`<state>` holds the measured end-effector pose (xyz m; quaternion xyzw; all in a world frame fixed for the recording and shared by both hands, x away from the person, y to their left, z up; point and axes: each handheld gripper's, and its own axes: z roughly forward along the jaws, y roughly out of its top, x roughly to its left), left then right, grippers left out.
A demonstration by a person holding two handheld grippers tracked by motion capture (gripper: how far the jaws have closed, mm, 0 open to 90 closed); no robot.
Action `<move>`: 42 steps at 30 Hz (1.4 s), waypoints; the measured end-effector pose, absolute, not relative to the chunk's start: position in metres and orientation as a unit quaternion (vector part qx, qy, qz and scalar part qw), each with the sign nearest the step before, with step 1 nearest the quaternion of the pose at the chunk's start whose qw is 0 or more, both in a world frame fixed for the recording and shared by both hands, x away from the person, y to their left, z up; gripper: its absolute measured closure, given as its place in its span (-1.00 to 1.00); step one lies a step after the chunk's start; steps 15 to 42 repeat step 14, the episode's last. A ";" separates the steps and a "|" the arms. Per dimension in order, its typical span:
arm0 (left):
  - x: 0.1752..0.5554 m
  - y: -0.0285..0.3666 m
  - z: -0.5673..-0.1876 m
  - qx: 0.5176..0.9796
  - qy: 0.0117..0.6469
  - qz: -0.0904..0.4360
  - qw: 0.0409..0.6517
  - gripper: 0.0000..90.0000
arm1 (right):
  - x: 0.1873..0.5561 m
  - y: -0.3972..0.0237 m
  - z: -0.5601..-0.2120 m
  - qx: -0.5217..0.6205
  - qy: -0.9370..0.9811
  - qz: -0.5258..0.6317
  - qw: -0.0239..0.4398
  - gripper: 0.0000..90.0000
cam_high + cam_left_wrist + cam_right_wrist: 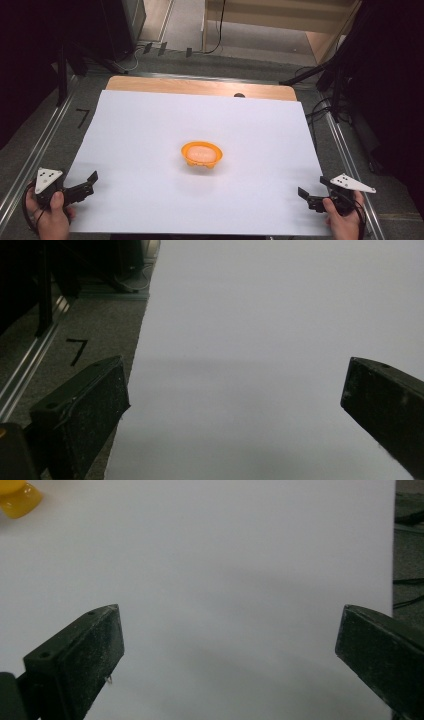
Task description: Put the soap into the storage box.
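two grippers sat at the near corners of the white sheet point(150, 125), both held by hands coming in from the near edge. left gripper point(86, 184) was at the near-left corner, jaws spread wide and released, nothing between them; left gripper view had one jaw over the sheet's left edge by the grey floor, the other over bare sheet. black "7" mark point(76, 350) was on the floor just left of the sheet. orange bowl point(201, 154) stood upright mid-sheet, about centred between the two grippers and well apart from both, something pale inside, couldn't tell what. wooden tabletop point(200, 87) showed past the sheet's far edge. right gripper point(311, 192) was at the near-right corner, jaws also wide and released, empty, over bare sheet. right gripper view caught the bowl at its top-left corner.
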<state>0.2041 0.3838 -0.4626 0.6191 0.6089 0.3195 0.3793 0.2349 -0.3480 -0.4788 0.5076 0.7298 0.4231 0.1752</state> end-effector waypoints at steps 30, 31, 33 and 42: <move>0.205 0.384 -0.462 0.620 0.613 0.320 0.371 -1.00 | 0.225 -0.359 -0.489 0.492 0.699 0.490 0.172 -1.00; 0.205 0.384 -0.462 0.620 0.613 0.320 0.371 -1.00 | 0.225 -0.359 -0.489 0.492 0.699 0.490 0.172 -1.00; 0.205 0.384 -0.462 0.620 0.613 0.320 0.371 -1.00 | 0.225 -0.359 -0.489 0.492 0.699 0.490 0.172 -1.00; 0.205 0.384 -0.462 0.620 0.613 0.320 0.371 -1.00 | 0.225 -0.359 -0.489 0.492 0.699 0.490 0.172 -1.00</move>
